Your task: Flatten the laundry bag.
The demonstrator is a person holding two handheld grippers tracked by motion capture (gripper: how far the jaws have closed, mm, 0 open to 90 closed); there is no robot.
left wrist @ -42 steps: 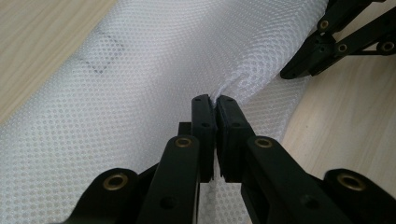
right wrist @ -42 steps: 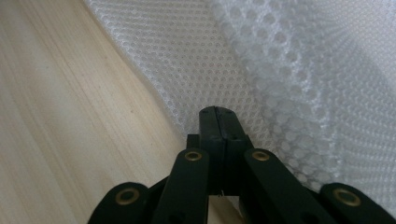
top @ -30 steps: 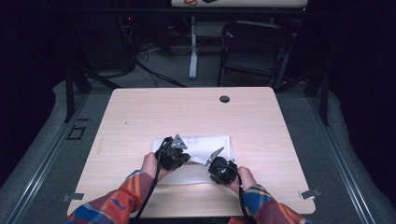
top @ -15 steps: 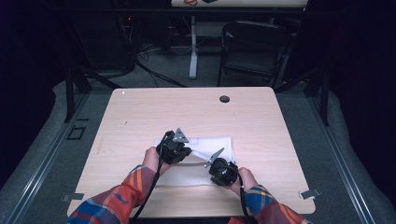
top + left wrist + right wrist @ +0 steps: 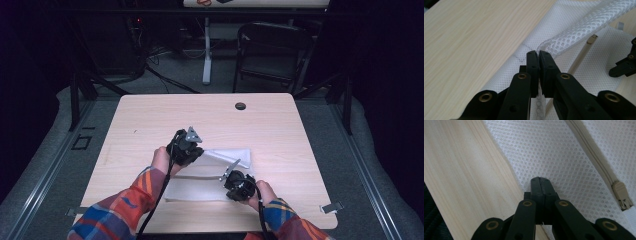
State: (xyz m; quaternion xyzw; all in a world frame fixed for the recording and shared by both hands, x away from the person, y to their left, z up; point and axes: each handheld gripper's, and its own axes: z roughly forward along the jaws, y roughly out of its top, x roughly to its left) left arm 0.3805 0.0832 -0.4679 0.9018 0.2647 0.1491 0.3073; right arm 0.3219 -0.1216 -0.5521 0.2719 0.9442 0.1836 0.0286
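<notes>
A white mesh bag lies flat on the front half of the wooden table. My left gripper is shut on the bag's far left edge and holds a rolled fold of mesh up off the rest. In the left gripper view the jaws of the left gripper pinch that fold beside a beige zipper. My right gripper rests low on the bag's near right part. Its jaws are shut on the mesh close to the bag's edge, with the zipper pull to their right.
A small dark round hole sits near the table's far edge. Beyond the table stand a dark chair and a white table leg. The person's plaid sleeves come in from the bottom.
The left gripper has risen and moved away from the person, and the mesh fold it holds has come up with it. The right gripper has stayed where it was.
</notes>
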